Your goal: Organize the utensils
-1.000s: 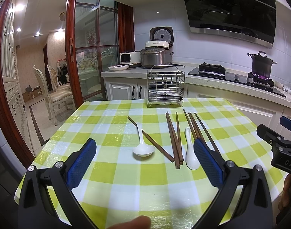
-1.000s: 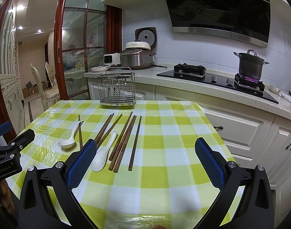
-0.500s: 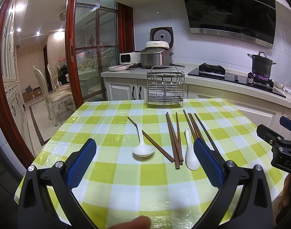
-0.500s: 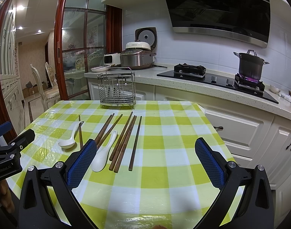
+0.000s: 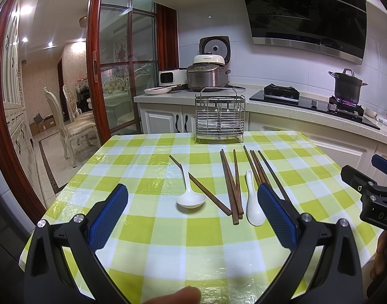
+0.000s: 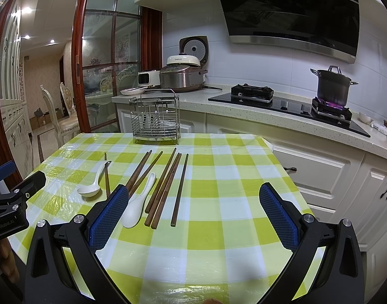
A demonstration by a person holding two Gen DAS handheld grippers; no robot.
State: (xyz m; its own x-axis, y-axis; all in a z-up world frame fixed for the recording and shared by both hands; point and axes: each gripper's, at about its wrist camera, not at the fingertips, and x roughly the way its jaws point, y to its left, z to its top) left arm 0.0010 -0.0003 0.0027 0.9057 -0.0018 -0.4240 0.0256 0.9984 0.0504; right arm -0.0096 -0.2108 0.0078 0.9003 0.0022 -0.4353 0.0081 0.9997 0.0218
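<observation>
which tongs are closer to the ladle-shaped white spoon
Left. The left tongs hang open with the ladle-shaped spoon lying between their fingers; the right tongs hover open off to its right, past the chopsticks.

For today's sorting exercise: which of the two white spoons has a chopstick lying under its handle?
The left-hand spoon: a lone chopstick crosses beneath its handle. The other spoon lies flat on the cloth between chopstick bundles.

My two wrist views face the wire rack point(image 5: 219, 116) point(image 6: 154, 121) across the tabletop point(image 5: 152, 230) point(image 6: 218, 230), left camera left of right, sharing it.
</observation>
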